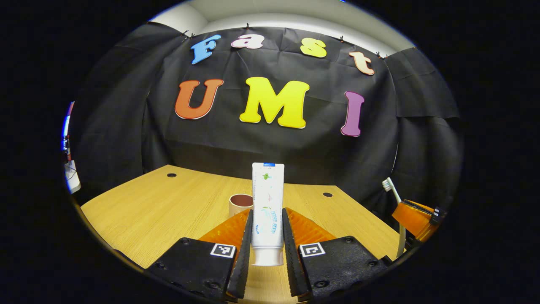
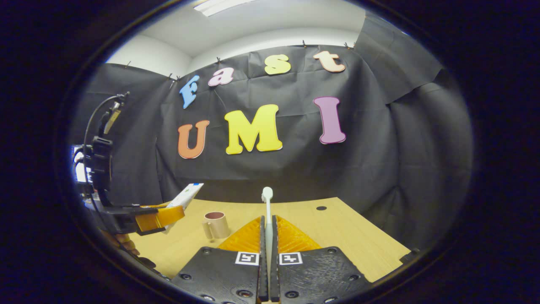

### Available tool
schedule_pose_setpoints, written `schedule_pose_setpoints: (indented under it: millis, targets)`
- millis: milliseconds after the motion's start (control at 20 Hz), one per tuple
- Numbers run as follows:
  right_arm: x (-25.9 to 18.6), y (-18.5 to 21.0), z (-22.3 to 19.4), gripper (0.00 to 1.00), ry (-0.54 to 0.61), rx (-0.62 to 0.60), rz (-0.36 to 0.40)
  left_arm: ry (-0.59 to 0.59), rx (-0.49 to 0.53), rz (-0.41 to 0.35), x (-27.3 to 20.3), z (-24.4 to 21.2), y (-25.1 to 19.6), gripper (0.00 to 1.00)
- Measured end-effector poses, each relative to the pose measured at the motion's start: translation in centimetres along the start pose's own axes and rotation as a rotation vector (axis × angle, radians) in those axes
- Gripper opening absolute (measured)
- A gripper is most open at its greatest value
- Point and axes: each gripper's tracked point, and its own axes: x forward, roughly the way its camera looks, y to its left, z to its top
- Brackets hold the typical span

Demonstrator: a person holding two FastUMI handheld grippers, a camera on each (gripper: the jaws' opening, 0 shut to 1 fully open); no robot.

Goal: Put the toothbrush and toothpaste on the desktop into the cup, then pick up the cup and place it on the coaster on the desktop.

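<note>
In the left gripper view my left gripper (image 1: pixel 267 219) is shut on a white toothpaste tube (image 1: pixel 267 198), held upright with its cap down, above the wooden desktop (image 1: pixel 160 207). A beige cup (image 1: pixel 240 204) stands just behind the tube, to its left. At the far right the right gripper (image 1: pixel 415 217) carries the toothbrush (image 1: pixel 394 196). In the right gripper view my right gripper (image 2: pixel 268 226) is shut on the pale toothbrush (image 2: pixel 267 202), bristle head up. The cup (image 2: pixel 216 224), handle to the left, stands ahead and left. The left gripper (image 2: pixel 162 217) holds the tube (image 2: pixel 184 197) tilted at left.
The desktop (image 2: pixel 350 236) has round cable holes (image 1: pixel 171 175) at the back left and another hole (image 1: pixel 327 194) at the back right. A hand (image 2: pixel 122 240) grips the left tool at the left edge of the right gripper view. Black cloth walls close the back and sides.
</note>
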Motion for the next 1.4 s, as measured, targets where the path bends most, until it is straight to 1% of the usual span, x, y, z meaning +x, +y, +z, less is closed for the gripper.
schedule_pose_setpoints:
  millis: [50,100,150,200,400,450,500,550,650,700,750,800,850,950,1000,1050,1400]
  targets:
    - [0.0,0.0,0.1,0.02,0.002,0.002,0.001,-0.006,0.003,0.006,1.1,0.5,0.5,0.46]
    - [0.0,0.0,0.0,0.02,0.004,0.000,0.003,-0.033,0.009,0.003,2.3,1.3,0.8,0.41]
    - [0.0,-0.1,0.0,0.05,0.007,-0.003,0.002,-0.079,0.003,0.001,3.7,2.5,1.1,0.41]
    - [0.1,-0.2,0.0,0.02,0.006,-0.003,0.002,-0.118,-0.001,0.002,5.2,3.6,1.5,0.41]
    - [0.2,-0.7,0.2,0.02,0.005,0.006,-0.008,-0.162,0.018,0.015,11.2,5.8,3.5,0.41]
    - [0.2,-1.0,0.2,0.02,0.006,0.012,-0.011,-0.174,0.009,0.001,12.5,6.3,3.5,0.40]
    - [0.4,-1.2,0.2,0.02,0.008,0.017,-0.013,-0.204,-0.001,-0.029,13.8,7.0,3.2,0.41]
    - [0.4,-1.4,0.2,0.00,0.010,0.019,-0.015,-0.205,0.006,-0.039,15.0,6.8,3.2,0.42]
    - [0.6,-1.7,0.4,0.00,0.007,0.025,-0.021,-0.168,0.036,-0.002,17.1,5.4,4.8,0.42]
    - [0.6,-1.7,0.2,0.02,0.008,0.026,-0.022,-0.139,0.033,0.006,17.8,4.4,5.2,0.42]
    - [0.6,-1.7,0.2,0.02,0.008,0.027,-0.023,-0.126,0.022,0.001,18.2,3.7,5.3,0.42]
    - [0.7,-1.7,0.1,0.00,0.012,0.029,-0.021,-0.129,0.004,-0.013,18.6,3.6,5.4,0.42]
    - [0.8,-1.7,-0.1,0.02,0.018,0.031,-0.019,-0.133,-0.011,-0.016,19.0,3.5,5.6,0.42]
    - [1.0,-1.7,-0.3,0.03,0.032,0.037,-0.013,-0.126,-0.017,-0.024,19.7,3.0,5.7,0.42]
    - [1.1,-1.7,-0.4,0.00,0.036,0.040,-0.009,-0.121,-0.015,-0.027,19.9,2.9,5.7,0.43]
    - [1.2,-1.7,-0.5,0.02,0.039,0.040,-0.009,-0.117,-0.011,-0.030,19.9,2.8,5.7,0.42]
    - [1.6,-1.7,-0.8,0.02,0.051,0.043,-0.008,-0.097,0.011,-0.026,20.5,2.1,5.5,0.44]
